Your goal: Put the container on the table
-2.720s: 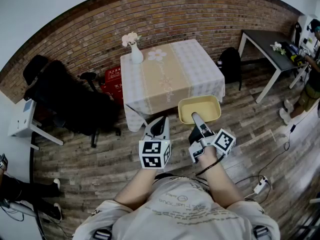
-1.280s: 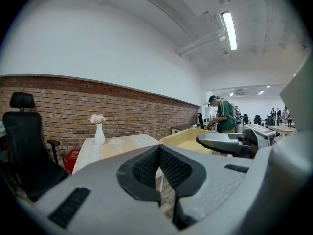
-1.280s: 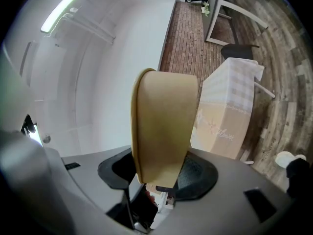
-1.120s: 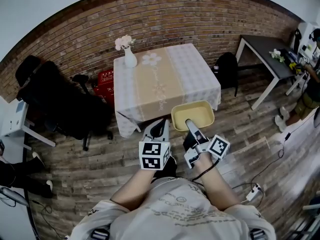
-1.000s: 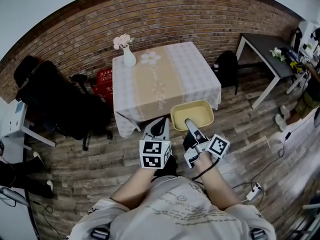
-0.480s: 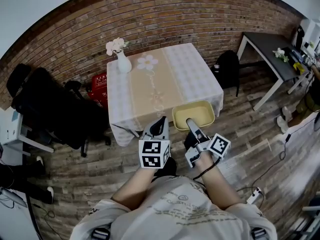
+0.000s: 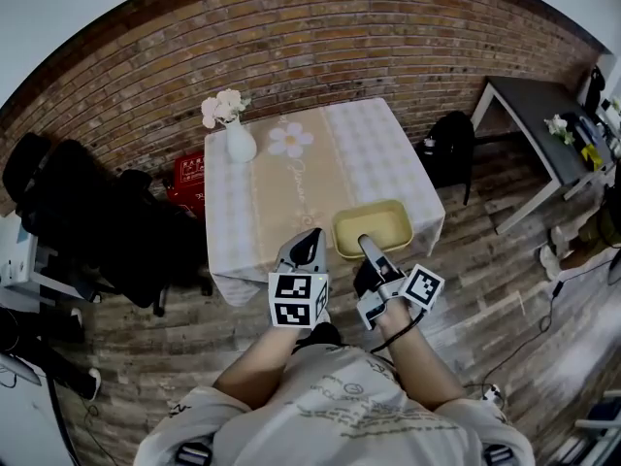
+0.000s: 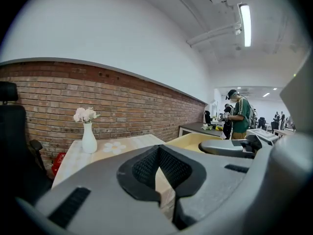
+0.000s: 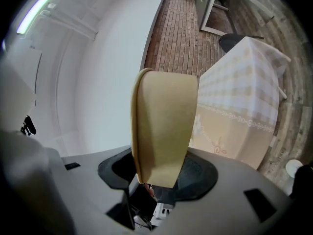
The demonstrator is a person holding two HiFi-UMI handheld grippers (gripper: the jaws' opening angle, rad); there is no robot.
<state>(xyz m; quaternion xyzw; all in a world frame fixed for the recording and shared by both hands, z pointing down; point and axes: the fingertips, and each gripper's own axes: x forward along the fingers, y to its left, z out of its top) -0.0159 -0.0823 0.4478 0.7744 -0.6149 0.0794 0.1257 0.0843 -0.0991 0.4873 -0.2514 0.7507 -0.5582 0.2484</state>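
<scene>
- Pale yellow rectangular plastic container [image 7: 376, 225]: judged light, stiff and smooth; best gripped at the rim. It is at centre frame, over the lower right edge of the cloth-covered counter [image 7: 320, 163].
- Right claw [image 7: 365, 248]: clamped on the container's near rim, forearm extended, pointing level.
- Left claw [image 7: 308, 244]: jaws together, empty, just left of the container.

- I see a red brick wall [image 7: 320, 37] across the back, with plain white wall [image 8: 98, 28] above it
- Wood-plank floor [image 7: 146, 357] throughout
- Cloth-covered worktop [image 7: 388, 153] near the brick, black chair [image 7: 87, 221] to its left, dark side table [image 7: 539, 100] at right
- One tube light [image 8: 245, 17] is lit on the ceiling
</scene>
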